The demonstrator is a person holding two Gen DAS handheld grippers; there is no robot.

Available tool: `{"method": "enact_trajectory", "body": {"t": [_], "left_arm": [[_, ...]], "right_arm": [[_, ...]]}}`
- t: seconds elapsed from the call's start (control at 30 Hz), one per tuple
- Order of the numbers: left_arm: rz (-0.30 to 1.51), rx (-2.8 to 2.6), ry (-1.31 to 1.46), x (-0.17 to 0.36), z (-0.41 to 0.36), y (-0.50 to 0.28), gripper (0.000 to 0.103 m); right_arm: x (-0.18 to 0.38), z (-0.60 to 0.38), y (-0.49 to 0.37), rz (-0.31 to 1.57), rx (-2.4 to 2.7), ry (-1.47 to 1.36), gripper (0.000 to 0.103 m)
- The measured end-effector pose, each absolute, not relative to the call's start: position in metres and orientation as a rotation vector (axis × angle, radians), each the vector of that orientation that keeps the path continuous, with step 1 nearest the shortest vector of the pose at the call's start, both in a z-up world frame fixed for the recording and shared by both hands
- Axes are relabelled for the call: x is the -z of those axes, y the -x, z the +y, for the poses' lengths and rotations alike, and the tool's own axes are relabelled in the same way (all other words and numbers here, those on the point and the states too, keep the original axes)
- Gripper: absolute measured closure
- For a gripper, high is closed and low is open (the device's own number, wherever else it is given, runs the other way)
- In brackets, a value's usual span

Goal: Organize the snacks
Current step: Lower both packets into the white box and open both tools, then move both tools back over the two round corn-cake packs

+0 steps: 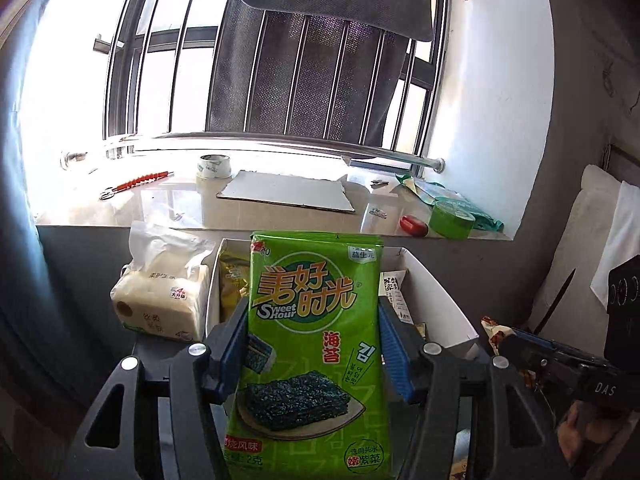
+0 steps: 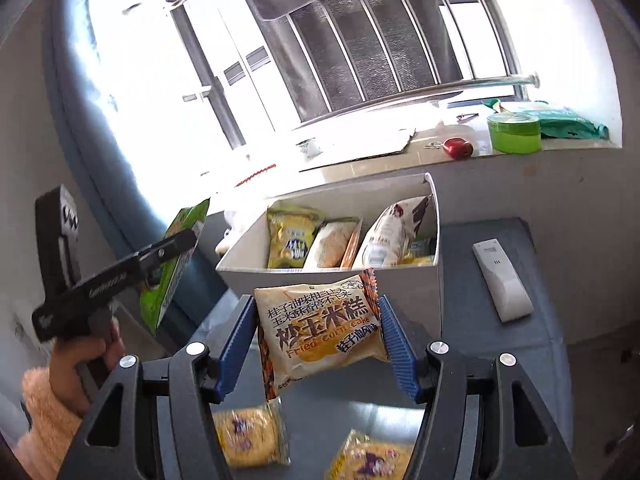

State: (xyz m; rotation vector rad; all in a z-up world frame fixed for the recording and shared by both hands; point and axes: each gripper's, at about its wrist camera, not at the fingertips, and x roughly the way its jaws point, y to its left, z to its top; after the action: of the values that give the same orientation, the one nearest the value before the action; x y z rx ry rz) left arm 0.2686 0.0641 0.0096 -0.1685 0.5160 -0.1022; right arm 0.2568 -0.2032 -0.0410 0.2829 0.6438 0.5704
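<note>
The left gripper (image 1: 312, 354) is clamped on a green seaweed packet (image 1: 310, 344), the right gripper (image 2: 318, 346) on a fried corn cake packet (image 2: 320, 332), both lifted just short of the white storage box (image 2: 434, 240). Several snacks already stand inside the box. Two yellow packets (image 2: 250, 436) remain on the grey table (image 2: 472, 336), so I judge the sorting partly done.

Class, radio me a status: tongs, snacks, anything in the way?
Left tongs shut on seaweed packet. Right tongs shut on corn cake packet. White box ahead, part filled. Nothing blocking.

free: gap above white bin (image 2: 434, 276) | blocked: packets inside, tissue pack (image 1: 160, 300) beside it
</note>
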Motion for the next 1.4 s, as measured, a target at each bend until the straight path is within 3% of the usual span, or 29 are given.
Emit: {"method": "enact_trajectory", "body": {"t": [0.17,0.23,0.3,0.33,0.4,0.8,1.0,1.4], "left_arm": [[0.534,0.103,0.174,-0.012,0.060,-0.328,0.039],[0.553,0.130,0.226,-0.009,0.066,-0.348,0.029],[0.636,0.102,0.249,0.000,0.071,-0.365,0.000],[0.656,0.065,0.243,0.002,0.074,-0.368,0.000],[0.618,0.023,0.213,0.002,0.079,-0.356,0.000],[0.591,0.046,0.140,-0.003,0.082,-0.297,0.000],[0.546,0.132,0.072,-0.009,0.057,-0.227,0.000],[0.593,0.154,0.033,0.060,0.002,-0.077,0.000]], "right_arm": [[0.031,-0.179,-0.335,0.651,-0.496,-0.324,0.036],[0.029,-0.169,-0.361,0.668,-0.500,-0.342,0.036],[0.029,-0.164,-0.382,0.678,-0.491,-0.369,0.026],[0.029,-0.163,-0.391,0.691,-0.494,-0.386,0.012],[0.030,-0.162,-0.400,0.704,-0.515,-0.409,0.000],[0.028,-0.180,-0.371,0.671,-0.511,-0.376,0.000],[0.021,-0.197,-0.321,0.645,-0.581,-0.357,0.000],[0.084,-0.232,-0.160,0.671,-0.528,-0.190,0.000]]}}
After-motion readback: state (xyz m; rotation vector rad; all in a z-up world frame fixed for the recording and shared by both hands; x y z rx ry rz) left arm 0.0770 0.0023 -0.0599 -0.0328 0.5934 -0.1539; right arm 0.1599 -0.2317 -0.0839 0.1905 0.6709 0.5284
